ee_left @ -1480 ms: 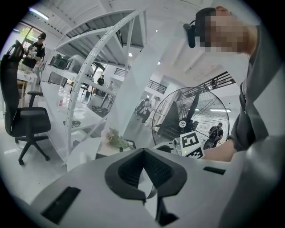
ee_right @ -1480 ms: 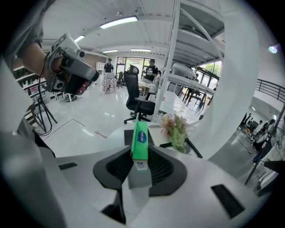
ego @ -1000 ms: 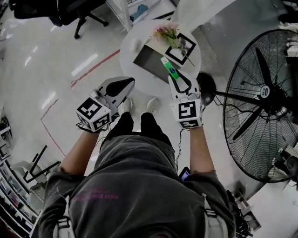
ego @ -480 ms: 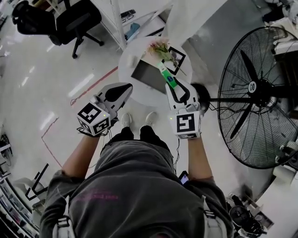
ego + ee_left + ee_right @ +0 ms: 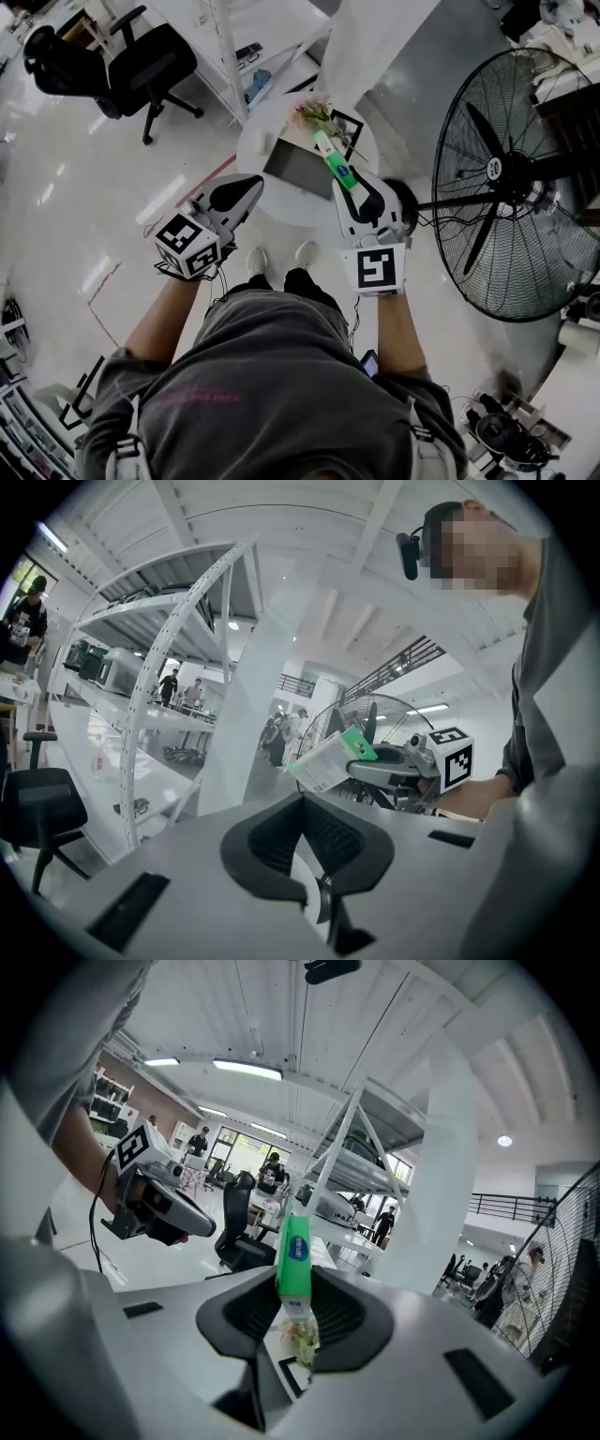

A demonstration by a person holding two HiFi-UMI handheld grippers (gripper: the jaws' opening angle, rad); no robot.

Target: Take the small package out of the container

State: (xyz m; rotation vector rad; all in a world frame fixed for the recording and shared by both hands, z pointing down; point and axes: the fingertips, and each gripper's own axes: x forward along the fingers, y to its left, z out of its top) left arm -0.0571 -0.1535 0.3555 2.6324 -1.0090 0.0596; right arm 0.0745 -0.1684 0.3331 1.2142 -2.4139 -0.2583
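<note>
The small package (image 5: 334, 157), a slim green and white box, sticks out of my right gripper (image 5: 351, 178), which is shut on its lower end. It hangs in the air above the round white table (image 5: 300, 212), over the dark rectangular container (image 5: 295, 169). In the right gripper view the package (image 5: 293, 1258) stands upright between the pads of my right gripper (image 5: 293, 1290). My left gripper (image 5: 255, 180) hovers at the table's left edge, shut and holding nothing. The left gripper view shows its jaws (image 5: 298, 801) meeting at the tips, with the package (image 5: 328, 759) off to the right.
A bunch of flowers (image 5: 314, 114) and a square marker board (image 5: 350, 125) lie on the table behind the container. A big standing fan (image 5: 506, 178) is close on the right. An office chair (image 5: 131, 70) and a shelf rack (image 5: 230, 47) stand at the back left.
Both grippers have risen, the right one carrying the package higher above the container. The head view has shifted, so the table now sits further up the picture.
</note>
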